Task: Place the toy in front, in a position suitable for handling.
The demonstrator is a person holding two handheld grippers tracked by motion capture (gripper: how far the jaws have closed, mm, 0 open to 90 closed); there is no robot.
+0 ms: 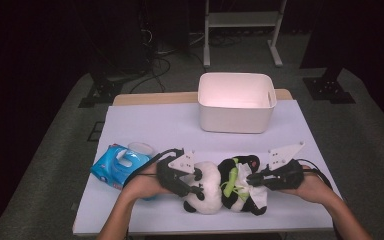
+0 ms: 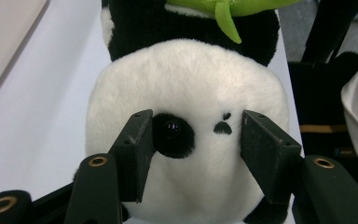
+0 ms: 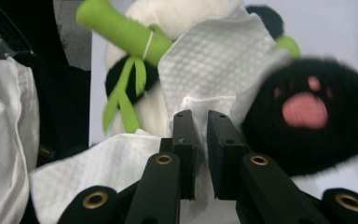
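Note:
A black-and-white plush panda (image 1: 215, 192) lies on its side near the table's front edge, with a green bamboo toy (image 1: 232, 178) at its chest. My left gripper (image 1: 198, 183) is at its head. In the left gripper view the jaws (image 2: 196, 135) stand apart against the white face (image 2: 191, 84), one by the black eye patch, the other past the nose, and the pads do not squeeze it. My right gripper (image 1: 253, 178) comes in from the right. It is shut on a white wipe (image 3: 214, 60) draped over the panda's belly, beside a black paw (image 3: 307, 121) with pink pads.
A blue pack of wipes (image 1: 116, 166) lies left of my left hand. A white rectangular bin (image 1: 236, 117) stands at the back middle of the lavender table cover (image 1: 150, 125). Beyond the table are a metal stand and cables on the floor.

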